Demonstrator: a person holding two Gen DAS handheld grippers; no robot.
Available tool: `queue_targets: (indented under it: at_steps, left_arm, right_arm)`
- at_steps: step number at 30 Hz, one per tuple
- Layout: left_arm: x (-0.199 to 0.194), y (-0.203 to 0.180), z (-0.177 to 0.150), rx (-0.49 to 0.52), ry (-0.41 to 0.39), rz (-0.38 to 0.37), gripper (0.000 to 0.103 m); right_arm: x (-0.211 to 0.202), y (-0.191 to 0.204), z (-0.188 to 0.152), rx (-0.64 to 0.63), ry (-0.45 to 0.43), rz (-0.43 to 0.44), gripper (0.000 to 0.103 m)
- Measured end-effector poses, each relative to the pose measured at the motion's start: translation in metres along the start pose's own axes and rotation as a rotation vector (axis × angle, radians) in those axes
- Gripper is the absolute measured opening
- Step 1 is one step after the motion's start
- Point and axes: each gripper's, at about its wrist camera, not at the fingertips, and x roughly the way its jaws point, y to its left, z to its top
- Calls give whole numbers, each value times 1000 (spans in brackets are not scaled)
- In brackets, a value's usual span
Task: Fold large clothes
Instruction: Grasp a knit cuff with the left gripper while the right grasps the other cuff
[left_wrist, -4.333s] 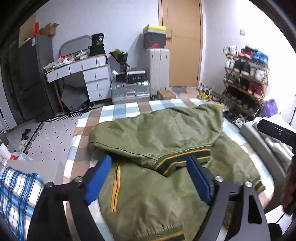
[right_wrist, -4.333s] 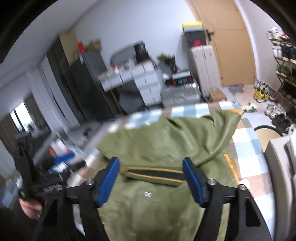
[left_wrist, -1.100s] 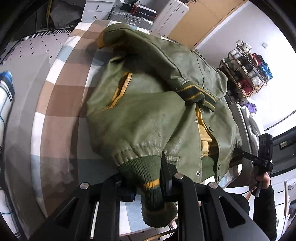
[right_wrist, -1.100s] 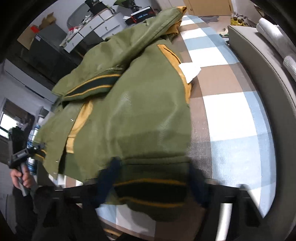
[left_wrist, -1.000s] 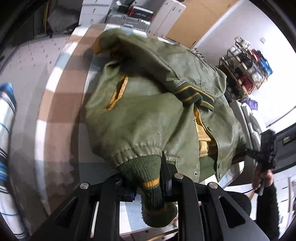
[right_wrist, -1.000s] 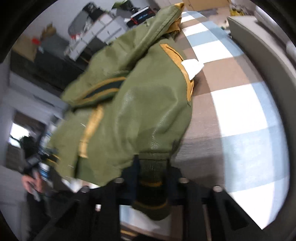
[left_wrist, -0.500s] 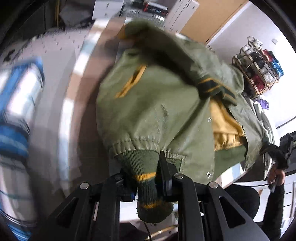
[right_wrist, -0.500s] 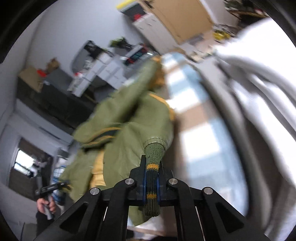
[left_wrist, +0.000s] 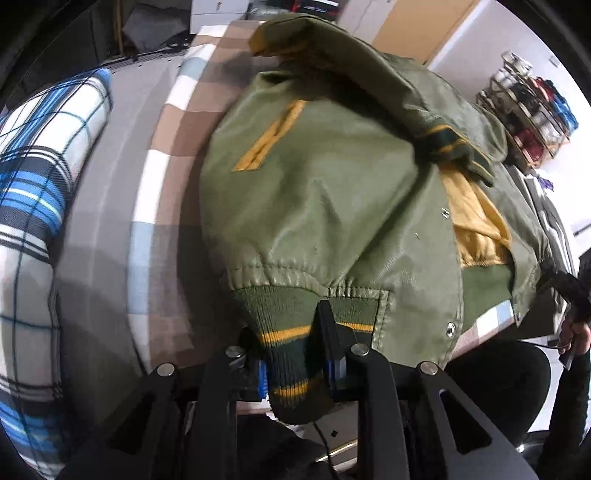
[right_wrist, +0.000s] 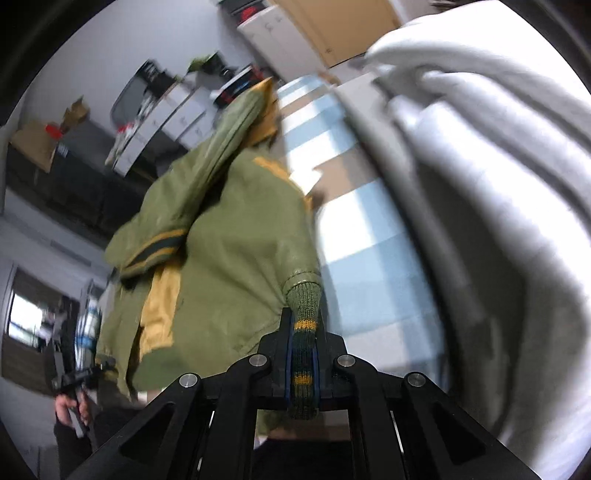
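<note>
Both claws are pinching the jacket's ribbed hem, one at each bottom corner. In the left wrist view the left claw (left_wrist: 295, 354) has its pads pressed on a bunched fold of the dark green knit hem (left_wrist: 291, 332) with its yellow stripes. In the right wrist view the right claw (right_wrist: 301, 350) is clamped nearly together on a thinner strip of the same ribbing; its jaws have just been closing, with the knit between them. Holding the two corners likely lets the person carry the whole lower edge as one line, so the body can be folded up toward the collar.

Ahead of each claw the olive jacket (left_wrist: 332, 184) lies on the checked bed cover (left_wrist: 162, 155), one sleeve (left_wrist: 388, 81) already laid across its chest and the yellow lining (left_wrist: 476, 225) showing at the open front. Beyond the left claw's left side lies a plaid pillow (left_wrist: 44, 155); to the right claw's right is white bedding (right_wrist: 480, 184).
</note>
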Motion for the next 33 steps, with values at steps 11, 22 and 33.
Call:
queue_targets:
  at_steps: [11,22,33]
  left_arm:
    - [6,-27,-11,130,44,-10,27]
    - [29,10,18,-146,79,-187,66]
    - [3,-3,-15,-134,28,-197,15]
  right_arm:
    - [-21,55,-4,-110,-5,276,11]
    - [28,12,-13,-33,91,112,44]
    - [-10,16,-29,16,6,227,8]
